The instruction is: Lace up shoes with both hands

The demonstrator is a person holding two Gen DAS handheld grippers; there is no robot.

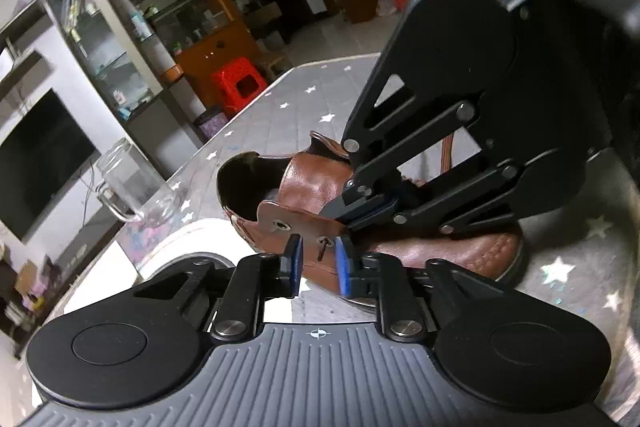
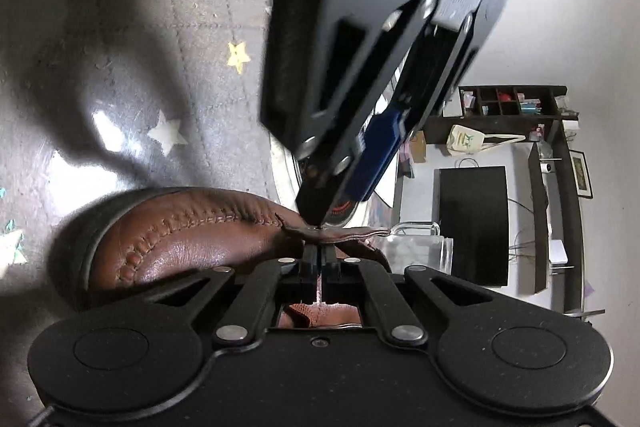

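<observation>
Item, nearest: my left gripper [image 1: 318,267], fingers parted around the lace tip poking out of an eyelet in the brown shoe [image 1: 420,251]'s flap, gripping nothing; best closed squarely on that tip. Beyond the flap, my right gripper [image 2: 319,259] is nipped shut on the lace [image 2: 319,291]. The shoe lies on the starred table mat [image 1: 304,107], toe right, heel left in the left view.

The right gripper [image 1: 360,205] covers the middle of the brown shoe [image 1: 420,251], so the tongue and most of the lace [image 1: 446,153] are hidden. Beside the shoe, the glass mug [image 1: 128,183] is blurred. In the right wrist view, the left gripper [image 2: 320,223] is blurred and hides the eyelet under its tip. Below the shoe flap [image 2: 344,234], the lace disappears between closed fingers [image 2: 309,261].
</observation>
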